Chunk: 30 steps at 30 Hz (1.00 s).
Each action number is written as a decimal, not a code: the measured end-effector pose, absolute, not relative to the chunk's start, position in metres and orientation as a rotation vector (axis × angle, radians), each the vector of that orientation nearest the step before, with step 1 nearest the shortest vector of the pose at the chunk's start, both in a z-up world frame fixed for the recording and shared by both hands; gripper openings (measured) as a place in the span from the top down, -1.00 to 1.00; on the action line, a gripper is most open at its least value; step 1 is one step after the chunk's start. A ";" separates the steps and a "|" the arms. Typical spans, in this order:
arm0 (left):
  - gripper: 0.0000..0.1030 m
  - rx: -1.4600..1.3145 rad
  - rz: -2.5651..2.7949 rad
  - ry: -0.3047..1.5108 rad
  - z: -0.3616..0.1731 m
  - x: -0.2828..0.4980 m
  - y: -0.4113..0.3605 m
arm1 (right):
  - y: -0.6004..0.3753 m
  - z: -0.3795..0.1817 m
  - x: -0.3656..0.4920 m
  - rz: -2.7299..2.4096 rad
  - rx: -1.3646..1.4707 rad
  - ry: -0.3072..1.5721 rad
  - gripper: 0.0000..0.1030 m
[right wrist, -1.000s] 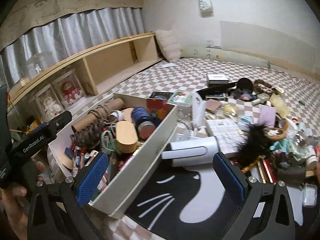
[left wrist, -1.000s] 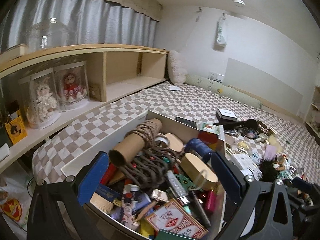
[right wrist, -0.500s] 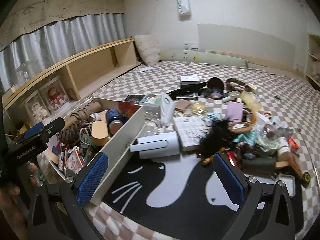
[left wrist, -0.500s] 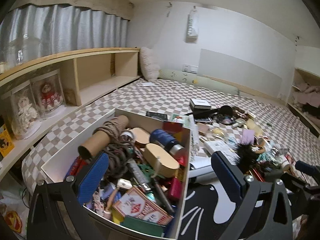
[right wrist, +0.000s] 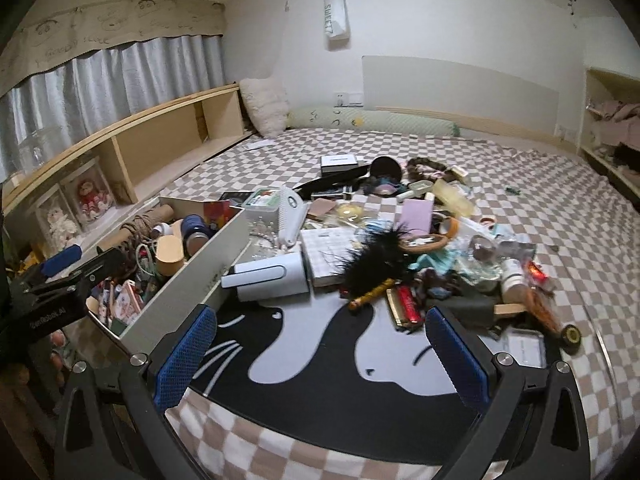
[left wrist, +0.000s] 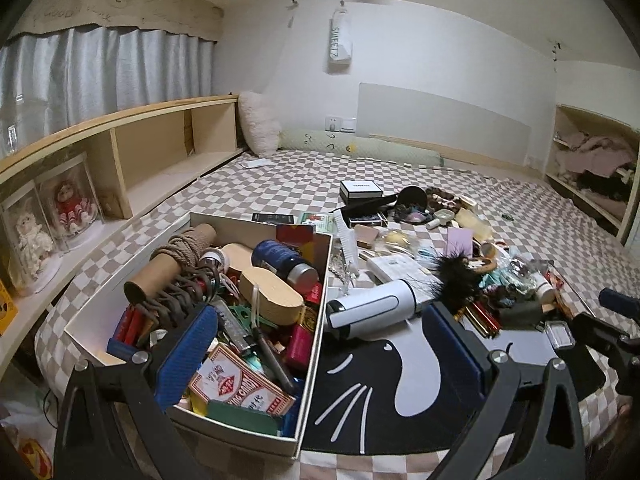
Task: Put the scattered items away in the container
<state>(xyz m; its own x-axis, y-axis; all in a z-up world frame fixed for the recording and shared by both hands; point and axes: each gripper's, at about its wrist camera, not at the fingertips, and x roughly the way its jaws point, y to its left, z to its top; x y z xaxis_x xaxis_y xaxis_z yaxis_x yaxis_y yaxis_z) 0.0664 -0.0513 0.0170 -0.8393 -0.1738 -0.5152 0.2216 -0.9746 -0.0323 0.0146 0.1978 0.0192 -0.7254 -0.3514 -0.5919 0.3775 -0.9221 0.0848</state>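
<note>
The left wrist view looks down into the box (left wrist: 316, 320), showing what the right wrist view mostly hides behind the box's pale wall: a cardboard tube (left wrist: 168, 266) wound with brown rope, a blue can (left wrist: 286, 260), a tan oval wooden case (left wrist: 272, 296) and a red-and-white card pack (left wrist: 240, 386), all packed tight. The right wrist view opens up the scattered pile instead: a red harmonica (right wrist: 406, 306), a black tape roll (right wrist: 570, 334) at the pile's near right edge and a clear flat case (right wrist: 524, 346), none plain from the left. Both views show the white cylinder (left wrist: 372, 308) lying on its side just beside the box's right wall, on a black mat (left wrist: 376, 384) with white shapes, and a fluffy black feather tuft (right wrist: 376, 262) next to it. The left gripper (left wrist: 320, 354) is spread wide and holds nothing; its 2 blue ribbed pads (left wrist: 186, 354) hang over the box's near end and the mat. The right gripper (right wrist: 320, 354) is equally wide, empty, touching nothing, above the mat with the box to its left. The loose items lie on a brown-and-white checked cover (right wrist: 560, 208) right of the box. A wooden shelf (left wrist: 160, 152) along the left holds 2 dolls in clear cases (left wrist: 68, 208).
</note>
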 end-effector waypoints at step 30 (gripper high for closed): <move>-1.00 0.785 -2.912 -0.069 0.008 0.080 -0.002 | 0.244 -0.007 0.041 -2.705 0.884 -0.001 -1.00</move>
